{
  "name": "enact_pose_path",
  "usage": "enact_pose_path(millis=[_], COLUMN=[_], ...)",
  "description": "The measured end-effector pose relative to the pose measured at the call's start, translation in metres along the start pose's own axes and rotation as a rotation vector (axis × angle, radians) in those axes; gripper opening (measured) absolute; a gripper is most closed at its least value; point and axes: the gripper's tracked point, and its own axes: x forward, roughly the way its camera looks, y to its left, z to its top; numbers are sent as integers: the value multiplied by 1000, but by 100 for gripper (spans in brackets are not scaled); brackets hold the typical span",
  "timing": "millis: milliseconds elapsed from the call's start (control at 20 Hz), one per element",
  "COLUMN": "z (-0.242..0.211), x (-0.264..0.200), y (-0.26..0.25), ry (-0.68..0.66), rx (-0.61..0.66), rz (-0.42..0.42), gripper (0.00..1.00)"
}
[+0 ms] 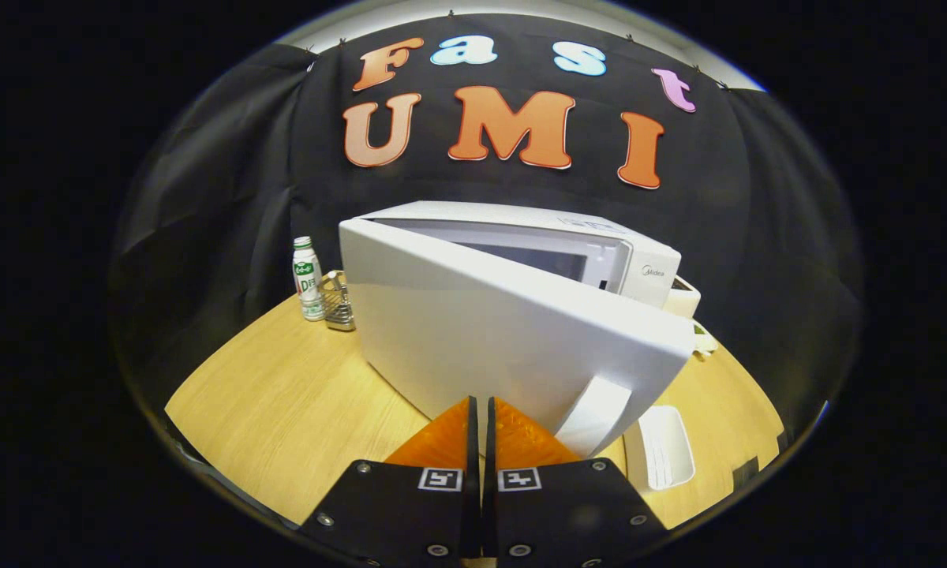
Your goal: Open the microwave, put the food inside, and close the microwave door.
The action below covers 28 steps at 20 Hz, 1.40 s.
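Observation:
A white microwave (600,252) stands on the wooden table (284,394) with its door (505,331) swung partly out toward me, hinged at the left. The door's outer face is just ahead of my fingertips, and its handle (596,414) sits a little to their right. My gripper (480,406) is shut, the two fingers pressed together with nothing between them, their tips at or very near the door's lower part. Through the gap above the door the cavity's opening (537,256) shows; what is inside is hidden.
A small white bottle with a green label (307,278) and a metal wire rack (337,301) stand left of the microwave. A white rectangular tray (664,446) lies on the table right of the fingers. A white object (683,300) sits behind the microwave's right side.

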Motion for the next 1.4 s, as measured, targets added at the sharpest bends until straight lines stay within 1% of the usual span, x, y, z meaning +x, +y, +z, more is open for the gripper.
enact_pose_path(millis=[150, 300, 750, 850, 1000, 1150, 1200, 1250, 1400], z=[7, 22, 62, 59, 54, 60, 52, 52, 63], x=[21, 42, 104, 105, 111, 120, 118, 119, 110], y=[-26, -44, -76, -79, -77, -79, -79, -78, -83], ry=[1, -17, -43, -33, -29, -26, 7, 2, -10], rx=[6, 7, 5, 16, -53, -28, -5, -2, 3], rz=[-33, -47, -67, -62, -59, -56, -52, -49, -78], gripper=[2, 2, 3, 3, 5, 4, 5, 6, 7])
